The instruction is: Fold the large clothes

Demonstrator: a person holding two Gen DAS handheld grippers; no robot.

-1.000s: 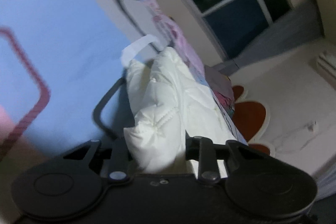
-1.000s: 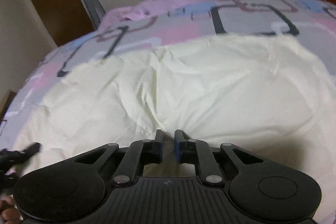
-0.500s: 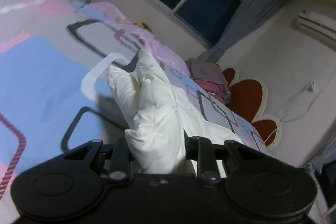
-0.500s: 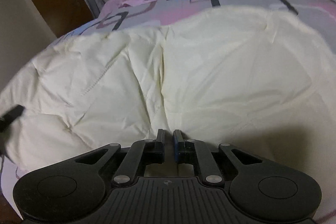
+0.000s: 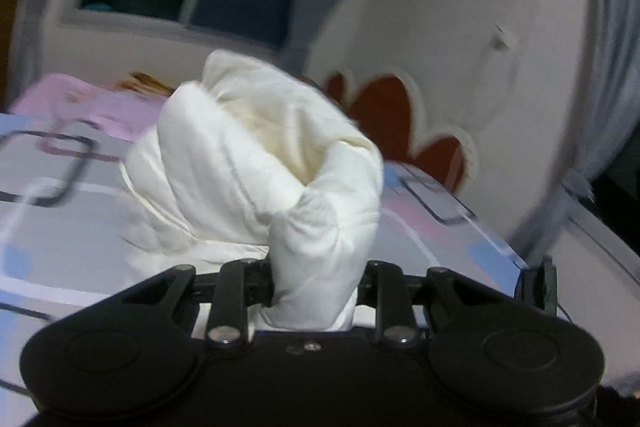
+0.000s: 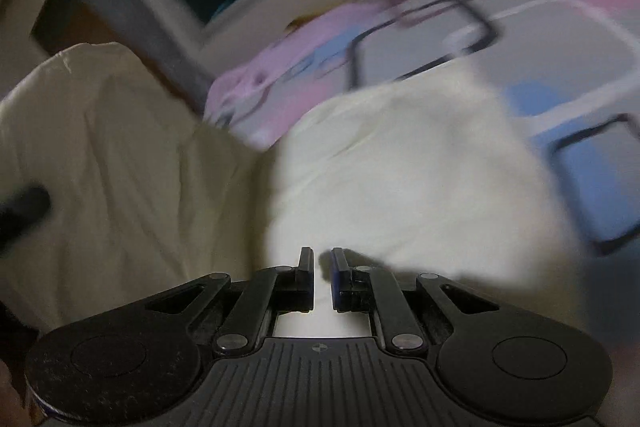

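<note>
Left gripper (image 5: 316,283) and right gripper (image 6: 322,279) both clamp white garment (image 5: 280,163) above bedspread (image 5: 60,227).

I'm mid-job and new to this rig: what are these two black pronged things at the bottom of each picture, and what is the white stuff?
Each picture comes from a camera mounted on a hand-held claw, looking forward along its two fingers. There is no robot arm; a person carries one claw in each hand. In the left wrist view, the left claw is clamped on a thick bunch of a white padded garment, lifted above the patterned bedspread. In the right wrist view, the right claw is nearly closed, with the same garment between its fingers. Both pictures are blurred.
</note>
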